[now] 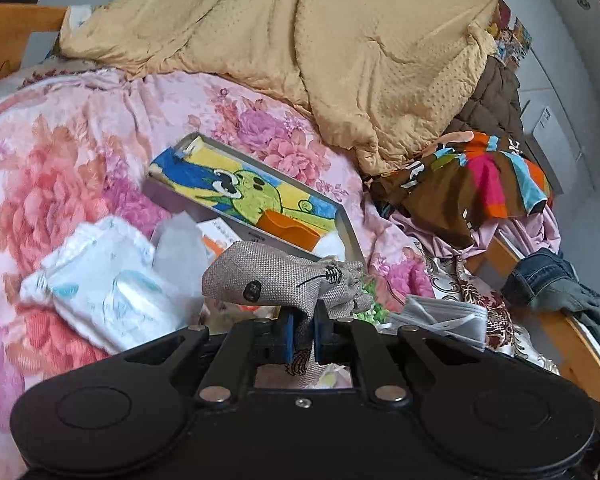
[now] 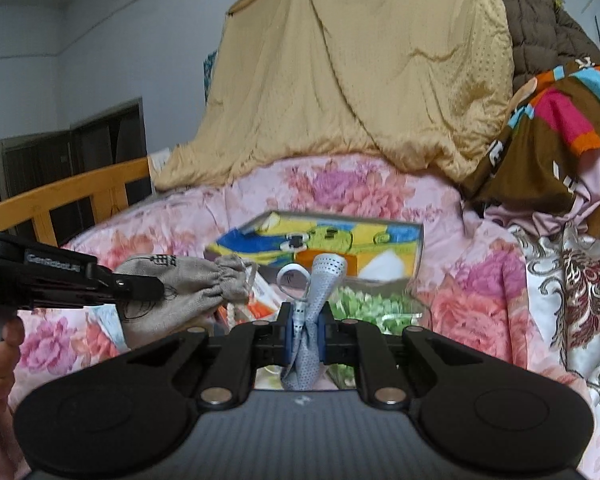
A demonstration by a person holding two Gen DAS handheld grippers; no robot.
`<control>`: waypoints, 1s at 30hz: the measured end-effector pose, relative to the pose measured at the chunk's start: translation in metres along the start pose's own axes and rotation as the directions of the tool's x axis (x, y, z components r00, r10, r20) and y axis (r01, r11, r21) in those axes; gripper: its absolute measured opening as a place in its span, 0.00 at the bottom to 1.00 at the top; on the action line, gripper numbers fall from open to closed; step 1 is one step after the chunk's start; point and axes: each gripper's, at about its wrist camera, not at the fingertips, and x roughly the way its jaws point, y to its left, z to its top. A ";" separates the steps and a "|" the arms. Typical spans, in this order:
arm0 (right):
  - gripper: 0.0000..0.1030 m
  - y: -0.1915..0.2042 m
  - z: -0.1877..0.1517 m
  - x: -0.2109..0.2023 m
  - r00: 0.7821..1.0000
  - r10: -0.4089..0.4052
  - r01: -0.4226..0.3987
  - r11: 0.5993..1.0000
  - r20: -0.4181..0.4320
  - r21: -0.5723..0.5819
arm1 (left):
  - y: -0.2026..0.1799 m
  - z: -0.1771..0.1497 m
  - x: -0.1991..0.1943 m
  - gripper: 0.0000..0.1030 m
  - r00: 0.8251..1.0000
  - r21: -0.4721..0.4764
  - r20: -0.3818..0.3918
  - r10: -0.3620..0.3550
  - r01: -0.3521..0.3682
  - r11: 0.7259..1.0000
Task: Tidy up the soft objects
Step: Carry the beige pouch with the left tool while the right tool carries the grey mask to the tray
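Observation:
My left gripper [image 1: 304,332] is shut on a grey linen drawstring pouch [image 1: 276,280], which is lifted above the floral bedspread. In the right wrist view the same pouch [image 2: 196,280] hangs from the left gripper [image 2: 140,286] at the left, with a person's hand below it. My right gripper [image 2: 305,332] is shut on a light blue face mask [image 2: 324,280]; the mask is pinched upright between the blue pads and its ear loop curls up on the left. Just beyond both grippers lies a shallow grey box [image 1: 348,228] [image 2: 418,248] holding a cartoon towel [image 1: 240,188] and an orange item [image 1: 288,230].
A white soft pack [image 1: 104,284] lies left of the box. More grey masks [image 1: 440,316] lie at the right. A yellow quilt [image 1: 300,40] is heaped behind, with a striped cloth [image 1: 480,184], jeans [image 1: 548,276] and the wooden bed rail [image 1: 572,336] at the right.

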 end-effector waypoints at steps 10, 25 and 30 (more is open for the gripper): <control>0.13 -0.024 0.016 0.015 0.996 0.001 -0.008 0.997 0.086 0.081 | -0.006 0.041 0.026 0.09 0.998 -0.034 0.068 0.001 0.001 0.999; 0.13 -0.053 0.044 0.126 0.991 0.025 -0.038 0.995 0.128 0.093 | -0.023 0.101 0.125 0.10 0.991 0.030 0.124 0.047 -0.051 0.998; 0.14 -0.067 0.050 0.163 0.996 0.033 -0.044 0.990 0.088 0.132 | -0.019 0.108 0.170 0.10 0.992 -0.004 0.106 0.072 -0.072 0.997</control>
